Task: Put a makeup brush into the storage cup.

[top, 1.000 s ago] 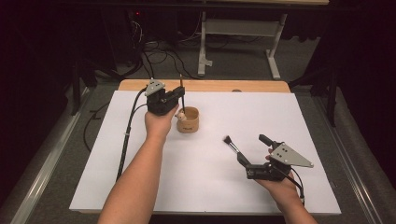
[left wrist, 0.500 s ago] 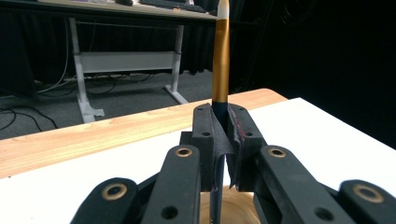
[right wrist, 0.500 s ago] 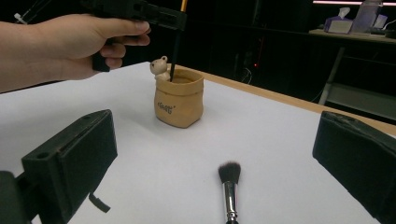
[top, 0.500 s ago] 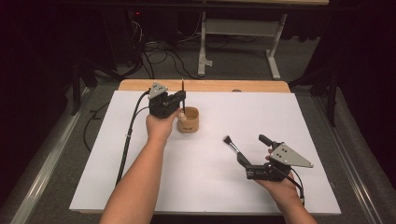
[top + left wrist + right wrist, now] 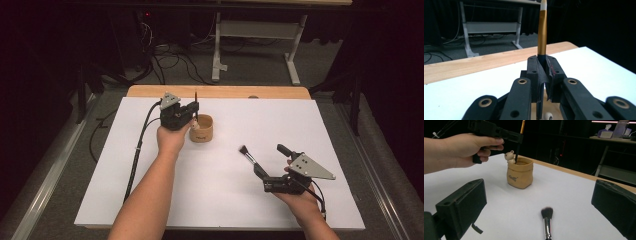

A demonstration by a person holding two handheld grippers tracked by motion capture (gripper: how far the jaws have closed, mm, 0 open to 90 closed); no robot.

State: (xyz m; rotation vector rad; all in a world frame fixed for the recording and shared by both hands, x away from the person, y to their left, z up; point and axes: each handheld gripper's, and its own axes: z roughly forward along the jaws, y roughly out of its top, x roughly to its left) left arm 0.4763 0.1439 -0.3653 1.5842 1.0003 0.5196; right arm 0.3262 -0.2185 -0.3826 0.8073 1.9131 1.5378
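High view: left gripper (image 5: 194, 113) clamped on an upright pencil (image 5: 195, 102), its lower end inside the tan pot (image 5: 201, 134). Judgement: keep it vertical, lower until it bottoms, then release. Right gripper (image 5: 256, 169) has jaws apart around the makeup brush (image 5: 248, 155), lying right of the pot, nearer the person.
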